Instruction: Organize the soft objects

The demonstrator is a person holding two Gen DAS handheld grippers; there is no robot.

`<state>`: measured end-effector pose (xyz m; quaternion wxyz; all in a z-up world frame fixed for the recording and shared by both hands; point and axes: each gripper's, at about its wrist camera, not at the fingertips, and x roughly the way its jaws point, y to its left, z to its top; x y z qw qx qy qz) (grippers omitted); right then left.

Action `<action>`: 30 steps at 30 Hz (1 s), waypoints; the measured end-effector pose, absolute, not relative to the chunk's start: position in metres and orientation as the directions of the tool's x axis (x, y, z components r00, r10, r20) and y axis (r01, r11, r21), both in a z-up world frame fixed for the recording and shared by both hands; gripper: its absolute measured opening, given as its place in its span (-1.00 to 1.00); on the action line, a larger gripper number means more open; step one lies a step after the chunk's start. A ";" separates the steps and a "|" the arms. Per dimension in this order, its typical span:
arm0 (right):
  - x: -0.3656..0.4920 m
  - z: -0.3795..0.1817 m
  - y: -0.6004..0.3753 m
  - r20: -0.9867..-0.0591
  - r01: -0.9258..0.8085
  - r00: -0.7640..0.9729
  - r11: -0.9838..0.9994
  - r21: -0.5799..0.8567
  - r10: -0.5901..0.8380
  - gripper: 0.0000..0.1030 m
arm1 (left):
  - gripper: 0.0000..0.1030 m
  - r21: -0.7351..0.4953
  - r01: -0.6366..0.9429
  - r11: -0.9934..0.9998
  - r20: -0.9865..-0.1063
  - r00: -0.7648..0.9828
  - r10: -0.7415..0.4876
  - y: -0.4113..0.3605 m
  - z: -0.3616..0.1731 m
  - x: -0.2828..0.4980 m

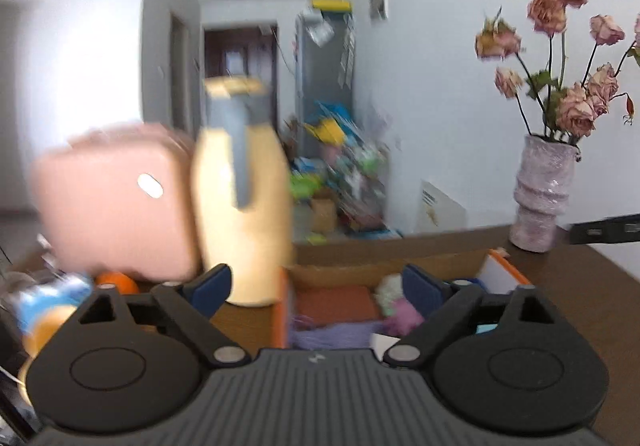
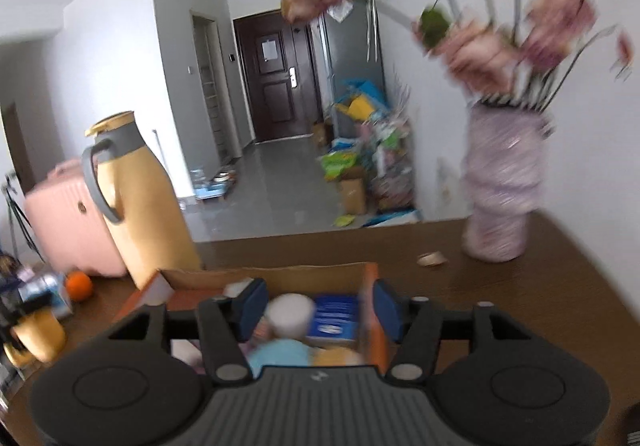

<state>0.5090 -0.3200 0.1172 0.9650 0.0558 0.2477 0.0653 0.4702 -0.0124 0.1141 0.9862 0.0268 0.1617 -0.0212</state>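
I see both grippers, left [image 1: 316, 286] and right [image 2: 316, 306], released and empty above the box [image 2: 280, 272], soft things just below, the right nearer.

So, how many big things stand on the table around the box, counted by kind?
Yellow jug: 1
Vase with flowers: 1
Pink case: 1
Orange fruit: 1
Cardboard box itself: 1
Total: 5
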 end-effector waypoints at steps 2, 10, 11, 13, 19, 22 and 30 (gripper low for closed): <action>0.476 0.120 -0.325 -0.406 -0.105 0.907 0.994 0.045 0.114 0.61 | 1.00 0.087 -0.002 0.996 -0.220 0.975 0.021 -0.008 0.117 0.442; 0.388 0.107 -0.329 -0.243 -0.102 0.964 0.994 0.036 0.108 0.77 | 1.00 0.045 -0.019 0.999 -0.180 0.983 0.026 0.001 0.114 0.373; 0.381 0.107 -0.330 -0.231 -0.103 0.967 0.994 0.046 0.111 0.77 | 1.00 0.039 -0.017 0.999 -0.179 0.984 0.024 0.001 0.114 0.366; 0.369 0.109 -0.328 -0.217 -0.097 0.970 0.994 0.060 0.108 0.77 | 1.00 0.043 -0.019 0.999 -0.173 0.985 0.026 0.000 0.114 0.354; 0.322 0.110 -0.321 -0.172 -0.096 0.980 0.995 0.035 0.100 0.78 | 1.00 0.043 -0.014 0.999 -0.127 0.992 0.019 -0.001 0.111 0.303; 0.291 0.100 -0.318 -0.168 -0.102 0.980 0.993 0.055 0.109 0.78 | 1.00 0.037 -0.015 0.999 -0.121 0.992 0.019 0.000 0.101 0.272; 0.185 0.060 -0.293 -0.182 -0.126 0.975 0.992 0.023 0.128 0.79 | 1.00 0.038 0.010 0.999 -0.104 0.995 -0.006 0.000 0.069 0.172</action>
